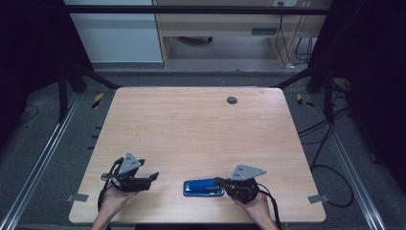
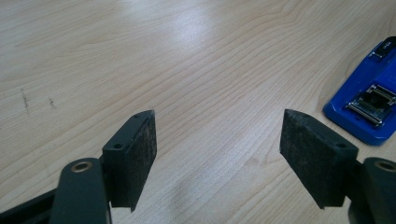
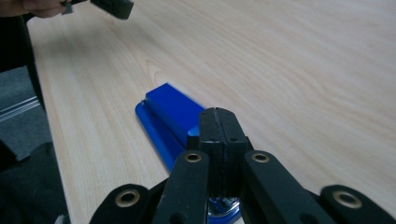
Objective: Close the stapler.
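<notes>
Light wooden surface (image 1: pixel 201 129), rounded corners, a small dark round fitting (image 1: pixel 231 100) set into it near the far edge. Both hands come in from the near edge.

Blue stapler-like device (image 1: pixel 204 187) lies flat on the surface, close to the near edge and a little right of centre, its long axis running left to right. In the left gripper view the same blue device (image 2: pixel 369 100) sits at the right margin, with a metal mechanism exposed on its top face; exactly what kind of tool it is cannot be told for certain from these angles.

Right tongs (image 1: pixel 219 181): held by the person's right hand (image 1: pixel 253 203), pointing left, tip over the right end of the blue device. In the right gripper view the right tongs (image 3: pixel 219 122) have both pads pressed flat against each other with no gap, the blue body stretching away beyond them. Pads closed on themselves, nothing seen between them; whether they touch the device underneath is hard to judge, as the closed jaws hide that spot.

Left tongs (image 1: pixel 154 176): held by the left hand (image 1: pixel 112 201), well left of the blue device and apart from it. In the left gripper view the left tongs (image 2: pixel 217 140) stand wide, bare wood between the pads, gripping nothing.
</notes>
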